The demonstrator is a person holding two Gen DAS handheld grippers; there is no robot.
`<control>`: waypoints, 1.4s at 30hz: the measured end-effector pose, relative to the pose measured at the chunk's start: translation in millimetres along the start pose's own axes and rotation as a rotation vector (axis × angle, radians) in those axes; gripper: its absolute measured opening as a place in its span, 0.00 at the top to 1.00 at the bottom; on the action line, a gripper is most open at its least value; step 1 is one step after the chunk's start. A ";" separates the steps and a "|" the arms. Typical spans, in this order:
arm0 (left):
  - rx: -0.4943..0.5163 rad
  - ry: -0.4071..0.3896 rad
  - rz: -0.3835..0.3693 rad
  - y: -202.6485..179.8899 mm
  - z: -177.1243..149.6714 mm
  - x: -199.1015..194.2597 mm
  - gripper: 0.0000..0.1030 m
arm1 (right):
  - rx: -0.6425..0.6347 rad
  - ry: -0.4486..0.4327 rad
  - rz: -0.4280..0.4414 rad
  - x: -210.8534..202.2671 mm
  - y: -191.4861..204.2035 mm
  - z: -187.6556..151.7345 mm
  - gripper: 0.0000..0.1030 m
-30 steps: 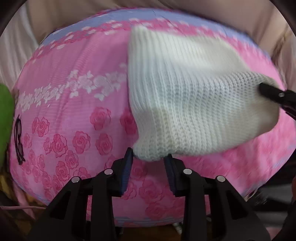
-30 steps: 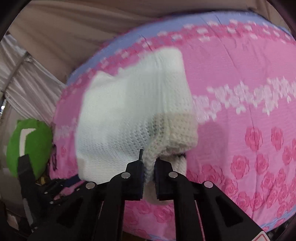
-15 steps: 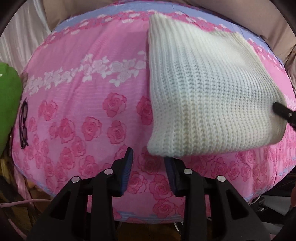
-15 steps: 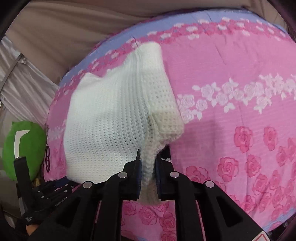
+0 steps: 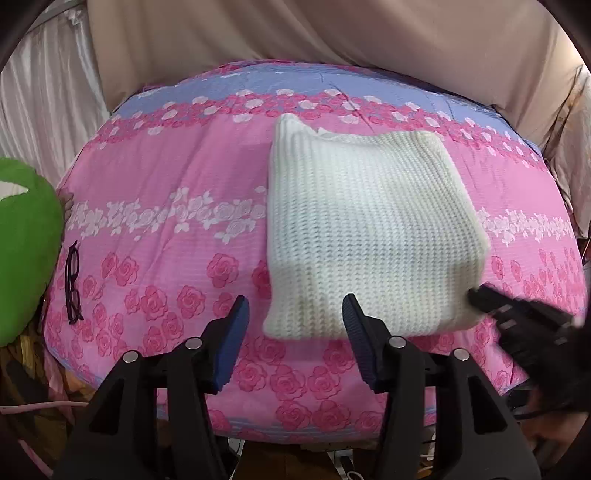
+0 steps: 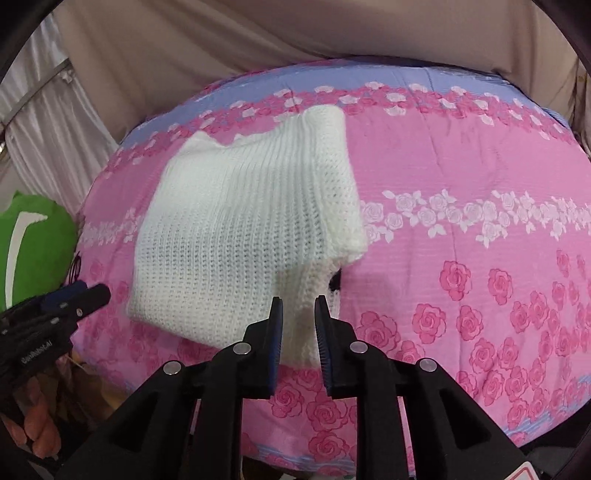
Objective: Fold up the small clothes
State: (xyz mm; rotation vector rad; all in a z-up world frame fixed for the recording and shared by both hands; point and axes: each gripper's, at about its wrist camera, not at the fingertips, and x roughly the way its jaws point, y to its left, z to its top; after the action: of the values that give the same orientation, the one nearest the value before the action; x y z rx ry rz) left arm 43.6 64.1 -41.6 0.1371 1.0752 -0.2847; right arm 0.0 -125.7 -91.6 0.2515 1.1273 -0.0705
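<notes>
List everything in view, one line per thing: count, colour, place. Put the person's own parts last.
knitted garment: one, cream white, folded flat on the bedspread's middle-right.
bedspread: one, pink with rose print and a lilac band at the far edge, covering the work surface.
eyeglasses: one pair, dark frame, on the bedspread's left edge.
plush cushion: one, green, beside the left edge.
curtain: beige behind, white pleated at far left.
left hand-held gripper: one, black with blue pads, open, just before the garment's near-left corner.
right hand-held gripper: one, black with blue pads, open, garment's near-right corner between its fingers.
</notes>
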 end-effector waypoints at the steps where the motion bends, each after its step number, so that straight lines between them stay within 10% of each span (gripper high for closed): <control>1: 0.001 -0.005 0.000 -2.9 1.1 0.0 0.46 | -0.018 0.047 -0.041 17.8 1.5 -5.0 0.81; 11: -0.021 -0.054 0.030 -18.0 4.2 -4.1 0.38 | 0.064 -0.153 -0.063 -67.3 4.1 2.1 0.70; 42: 0.037 -0.130 0.058 -45.8 -7.5 -25.0 0.37 | 0.040 -0.167 -0.147 -80.4 28.3 -12.3 0.51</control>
State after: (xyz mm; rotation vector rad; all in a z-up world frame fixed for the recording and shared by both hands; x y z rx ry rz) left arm 12.7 26.2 -21.9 0.1807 0.9359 -0.2576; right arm -40.2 -101.1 -19.7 0.1943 0.9780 -0.2404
